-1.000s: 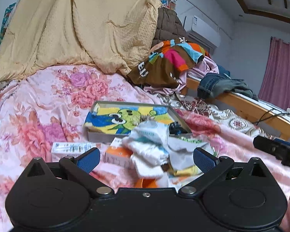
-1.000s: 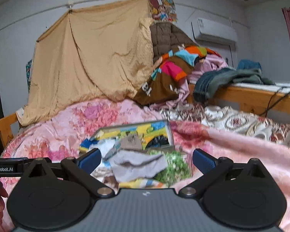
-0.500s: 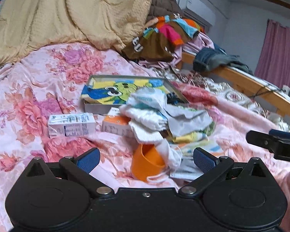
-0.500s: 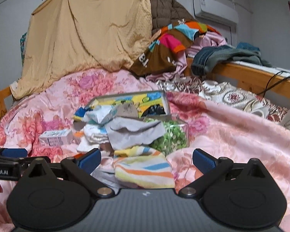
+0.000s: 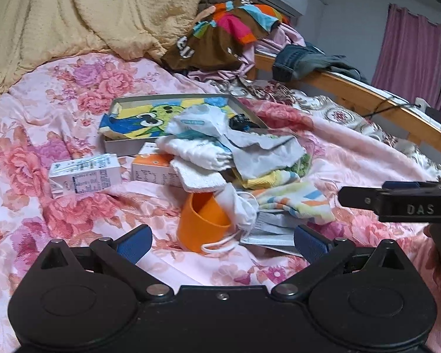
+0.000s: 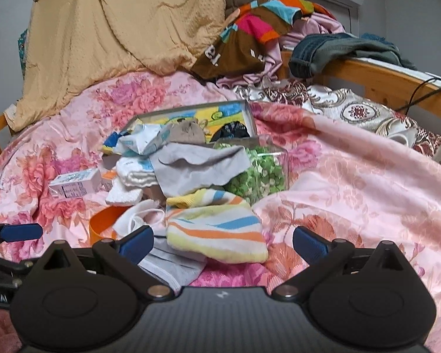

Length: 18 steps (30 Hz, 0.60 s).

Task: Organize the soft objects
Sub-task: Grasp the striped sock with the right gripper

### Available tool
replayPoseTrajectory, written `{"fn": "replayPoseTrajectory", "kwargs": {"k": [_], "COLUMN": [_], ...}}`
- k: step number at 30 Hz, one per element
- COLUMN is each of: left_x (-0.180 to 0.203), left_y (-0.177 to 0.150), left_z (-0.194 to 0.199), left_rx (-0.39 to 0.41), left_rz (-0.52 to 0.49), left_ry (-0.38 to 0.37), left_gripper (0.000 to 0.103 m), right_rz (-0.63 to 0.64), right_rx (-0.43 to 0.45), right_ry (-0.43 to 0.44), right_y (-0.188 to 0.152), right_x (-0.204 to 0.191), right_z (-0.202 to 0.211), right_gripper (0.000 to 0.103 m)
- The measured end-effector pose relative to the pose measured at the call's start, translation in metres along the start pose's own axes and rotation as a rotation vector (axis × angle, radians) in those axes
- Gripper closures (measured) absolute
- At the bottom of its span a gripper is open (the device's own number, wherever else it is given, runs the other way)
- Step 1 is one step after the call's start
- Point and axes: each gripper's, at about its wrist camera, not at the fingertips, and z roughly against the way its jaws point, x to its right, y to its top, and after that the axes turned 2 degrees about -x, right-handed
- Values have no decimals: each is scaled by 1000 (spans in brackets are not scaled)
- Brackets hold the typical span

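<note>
Both of my tongs hang over the bed with their blue-padded fingers spread wide and nothing between them. My left tongs [image 5: 222,239] point at the near end of the heap, where an orange cup [image 5: 201,225] lies tipped on the pink floral bedspread [image 5: 44,111] with a white face mask [image 5: 239,209] draped over its rim, the ear loops trailing in front. My right tongs [image 6: 222,242] sit low over a striped cloth [image 6: 217,232] in yellow, orange and blue, folded and lying at the front of the pile; a pale grey-blue mask [image 6: 173,266] pokes out from under it, next to my left finger.

The rest of the soft things are stacked just behind: a grey cloth [image 6: 197,167] on top, white towels [image 5: 197,154] under it to the left, and a second striped piece [image 6: 203,197] between the grey cloth and the front one. A clear bag of green bits [image 6: 258,173] leans against the pile on the right. Behind everything is a shallow tray [image 5: 132,100] lined with a cartoon print, with some of the heap spilling over its near edge. Two small cartons lie left of the pile, a white one [image 5: 85,173] and an orange one [image 5: 154,169], near each other but apart.
</note>
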Motion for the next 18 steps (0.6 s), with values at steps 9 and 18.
{"fn": "replayPoseTrajectory", "kwargs": {"k": [9,18], "left_x": [12,29], "left_y": [-3,0], "left_z": [-6,-31], "left_rx": [-16,-100], "left_rz": [-50,-119], "left_ry": [-34,-113], "left_gripper": [1,1], "right_rz": [-2,-60], "right_rx": [-30,-161], "right_ry": [-2,38], "right_y": [0,7], "right_x": [1,10], "right_z": [-5,-34], "right_gripper": [0,0]}}
